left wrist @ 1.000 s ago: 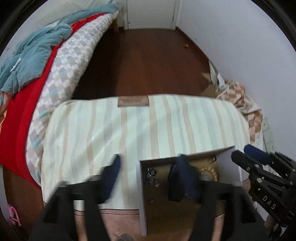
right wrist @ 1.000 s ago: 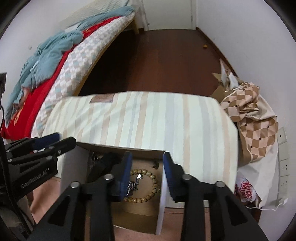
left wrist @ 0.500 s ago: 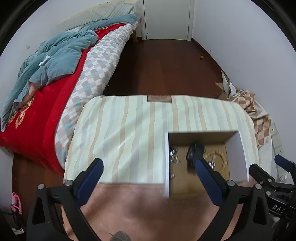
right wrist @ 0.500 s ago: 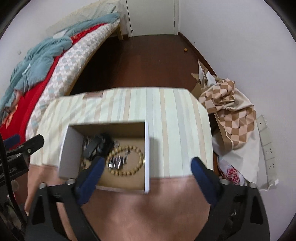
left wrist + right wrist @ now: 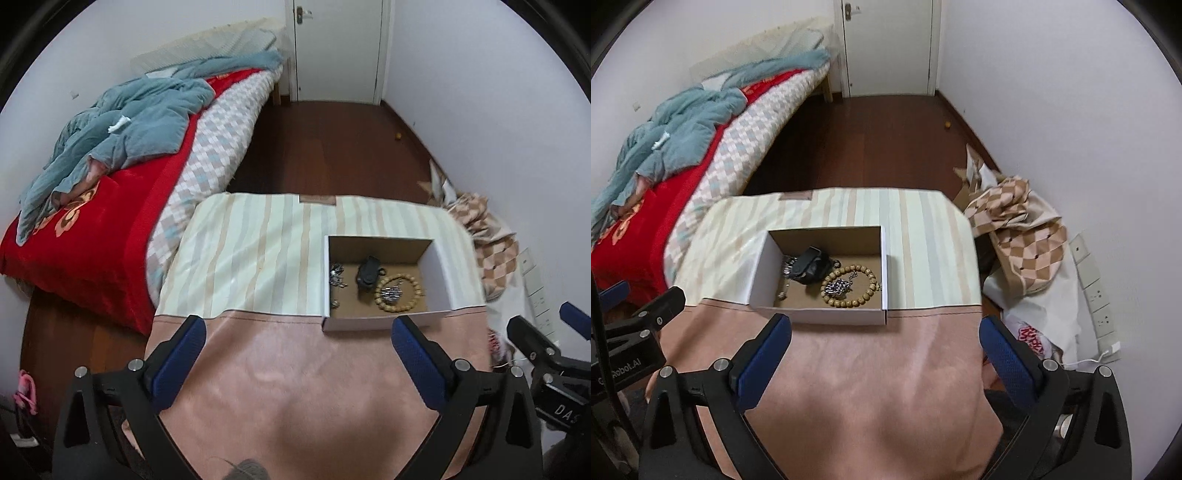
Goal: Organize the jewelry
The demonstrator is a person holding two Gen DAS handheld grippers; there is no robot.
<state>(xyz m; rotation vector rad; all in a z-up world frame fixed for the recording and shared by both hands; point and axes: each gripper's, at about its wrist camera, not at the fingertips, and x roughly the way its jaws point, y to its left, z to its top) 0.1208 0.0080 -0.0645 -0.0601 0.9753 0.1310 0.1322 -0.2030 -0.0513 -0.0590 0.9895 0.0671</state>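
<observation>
- A second ago both grippers were low over the box, the right one nearly closed above the beads; now both are pulled back and raised, well clear of it.
- Left gripper is spread wide and empty; right gripper likewise released, holding nothing.
- Inside the box lie the beads with a silver chain bunched within their loop, a black pouch just behind them, and small metal pieces by the left wall.
- The box sits on the table, at the seam of striped and pink cloth.
- My reading: the jewelry is all boxed, nothing lies loose outside, so the task looks finished or nearly so.
</observation>
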